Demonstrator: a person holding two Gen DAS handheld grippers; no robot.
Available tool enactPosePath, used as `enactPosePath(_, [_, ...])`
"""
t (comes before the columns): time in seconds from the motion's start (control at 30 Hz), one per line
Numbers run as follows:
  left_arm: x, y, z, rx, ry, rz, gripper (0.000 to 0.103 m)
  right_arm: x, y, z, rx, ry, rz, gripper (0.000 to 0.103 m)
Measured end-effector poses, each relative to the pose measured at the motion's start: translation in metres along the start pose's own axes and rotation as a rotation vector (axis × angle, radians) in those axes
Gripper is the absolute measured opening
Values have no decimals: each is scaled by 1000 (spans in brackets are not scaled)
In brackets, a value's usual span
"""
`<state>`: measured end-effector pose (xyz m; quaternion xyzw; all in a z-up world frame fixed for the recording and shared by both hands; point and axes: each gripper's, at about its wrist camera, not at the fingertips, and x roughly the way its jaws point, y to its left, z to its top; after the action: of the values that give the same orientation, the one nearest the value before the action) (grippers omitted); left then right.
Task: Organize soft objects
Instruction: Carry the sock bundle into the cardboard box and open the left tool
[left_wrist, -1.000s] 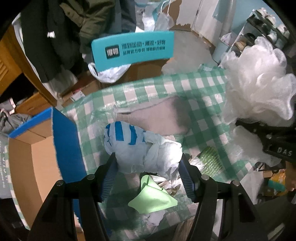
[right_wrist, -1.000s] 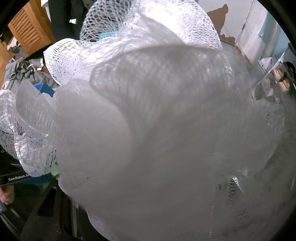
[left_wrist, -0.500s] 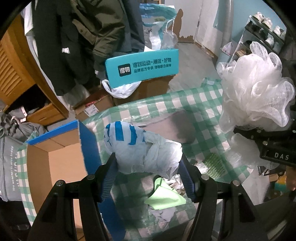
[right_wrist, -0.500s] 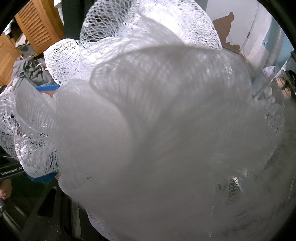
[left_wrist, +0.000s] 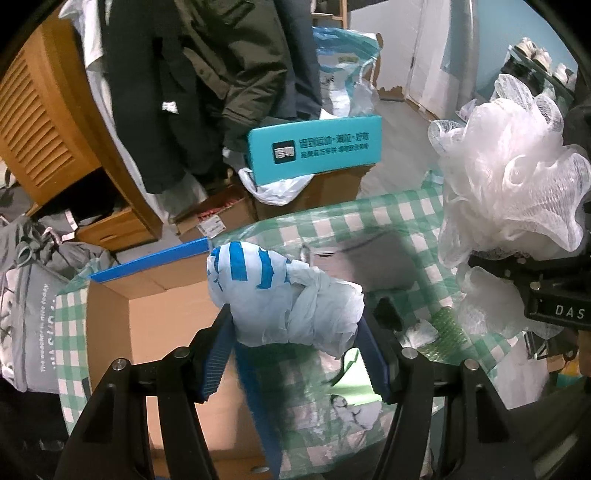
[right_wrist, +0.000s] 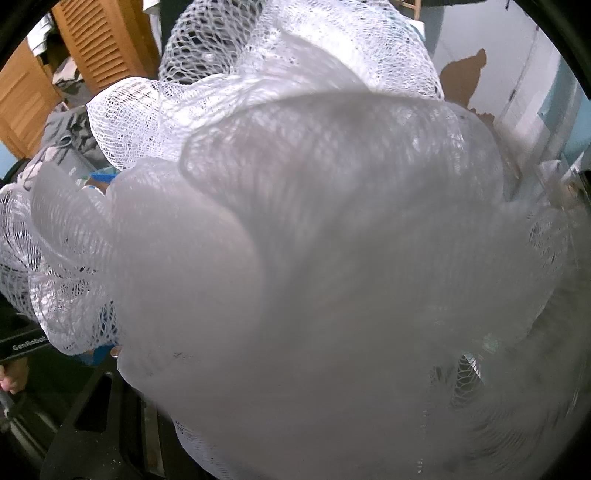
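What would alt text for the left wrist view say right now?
The left gripper holds a crumpled white plastic bag with blue stripes above the edge of an open cardboard box on a green checked tablecloth. At right, the right gripper holds a white mesh bath pouf.

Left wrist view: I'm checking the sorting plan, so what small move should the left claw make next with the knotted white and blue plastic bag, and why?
Probably carry the knotted white and blue plastic bag a little further left, over the open cardboard box with blue flaps, then let go. The left claw grips the bag, which hangs above the box's right wall, partly over the green checked tablecloth.
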<state>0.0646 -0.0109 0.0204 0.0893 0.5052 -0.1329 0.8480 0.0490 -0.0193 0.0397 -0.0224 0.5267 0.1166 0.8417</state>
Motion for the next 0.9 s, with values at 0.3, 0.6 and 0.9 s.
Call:
enactPosePath(0.3, [-7,36,-12,-50,-13,38,65,16,-6,-4,-47,-8,22,55])
enactPosePath(0.6, [-11,72,-25,-99,-18,74,65,32,-4,-4,-104,-13,69,55])
enactPosePath(0.9, [-5,106,-38,-145,-3,123,65,51,-16,3,-153,-5,113,55])
